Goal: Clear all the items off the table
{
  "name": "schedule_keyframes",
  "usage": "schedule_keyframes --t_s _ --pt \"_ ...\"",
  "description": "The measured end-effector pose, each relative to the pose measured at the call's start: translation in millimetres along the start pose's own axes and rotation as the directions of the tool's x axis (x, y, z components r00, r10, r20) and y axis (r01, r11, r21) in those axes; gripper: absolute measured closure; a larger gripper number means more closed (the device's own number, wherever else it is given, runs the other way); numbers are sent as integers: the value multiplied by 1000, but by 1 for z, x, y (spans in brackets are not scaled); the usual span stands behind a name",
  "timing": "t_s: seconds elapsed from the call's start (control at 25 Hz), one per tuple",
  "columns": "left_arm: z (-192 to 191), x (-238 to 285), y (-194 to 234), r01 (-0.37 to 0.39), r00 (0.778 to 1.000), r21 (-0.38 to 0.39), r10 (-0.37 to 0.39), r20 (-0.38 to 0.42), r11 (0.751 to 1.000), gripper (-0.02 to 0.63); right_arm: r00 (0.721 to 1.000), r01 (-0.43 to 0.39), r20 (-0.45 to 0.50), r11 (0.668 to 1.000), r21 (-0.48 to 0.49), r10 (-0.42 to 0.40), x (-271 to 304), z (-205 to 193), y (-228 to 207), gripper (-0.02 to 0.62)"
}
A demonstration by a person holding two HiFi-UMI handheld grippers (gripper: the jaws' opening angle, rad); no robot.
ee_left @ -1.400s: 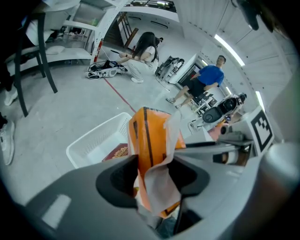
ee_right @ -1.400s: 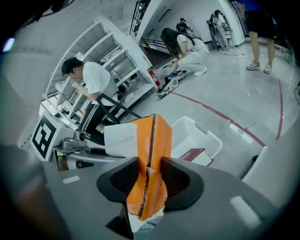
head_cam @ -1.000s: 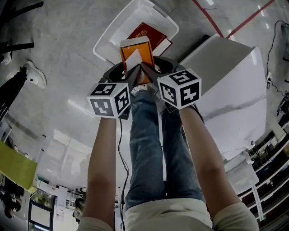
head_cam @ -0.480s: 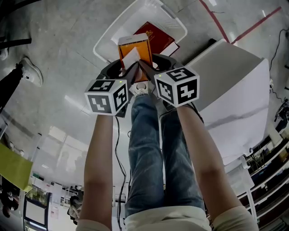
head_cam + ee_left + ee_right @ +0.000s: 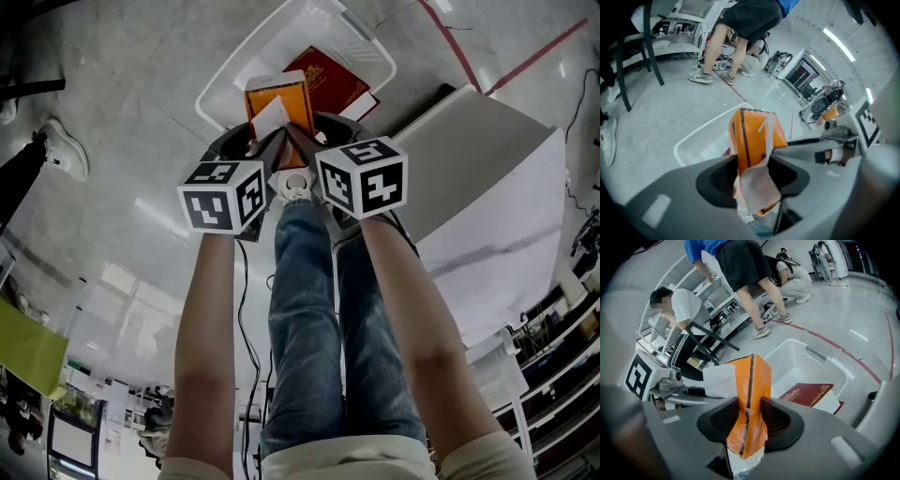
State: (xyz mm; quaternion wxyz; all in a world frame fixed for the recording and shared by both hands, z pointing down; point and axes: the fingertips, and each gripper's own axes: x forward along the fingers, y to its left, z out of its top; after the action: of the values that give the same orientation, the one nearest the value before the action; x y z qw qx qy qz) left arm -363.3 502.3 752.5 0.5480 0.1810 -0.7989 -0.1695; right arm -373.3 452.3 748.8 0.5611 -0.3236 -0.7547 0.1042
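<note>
**Head view.** Orange packet point(image 5: 281, 101), one, pinched at its near end by both tongs. The left tongs point(image 5: 270, 150) grip its left side and the right tongs point(image 5: 300, 148) its right. Its long axis points away from the person, and its far end overlaps the white basket point(image 5: 225, 75) on the floor. A red book point(image 5: 333, 77) lies inside the basket, right of the packet. The worktop point(image 5: 487, 178) stands to the right, well apart.

**Left gripper view.** Jaws clenched on the packet point(image 5: 752, 136) and its pale flap. The basket point(image 5: 693, 140) lies beyond and below.

**Right gripper view.** Jaws clenched on the packet's point(image 5: 752, 380) orange body. The basket point(image 5: 811, 362) and book point(image 5: 806, 394) lie beyond, to the right.

**Judgement.** The drop depends on the packet clearing the basket's near rim. Neither hand is nearer.
</note>
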Motion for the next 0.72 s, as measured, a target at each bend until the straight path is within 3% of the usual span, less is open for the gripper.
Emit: schedule_keyframes --t_s 0.24,0.72 --pt "1 -2 11 -56 998 -15 56 14 998 400 1000 -11 15 1000 -7 11 1 5 8 439" --pt "6 -11 2 -48 999 -14 48 21 999 399 1000 19 25 999 -26 -18 -10 12 8 454"
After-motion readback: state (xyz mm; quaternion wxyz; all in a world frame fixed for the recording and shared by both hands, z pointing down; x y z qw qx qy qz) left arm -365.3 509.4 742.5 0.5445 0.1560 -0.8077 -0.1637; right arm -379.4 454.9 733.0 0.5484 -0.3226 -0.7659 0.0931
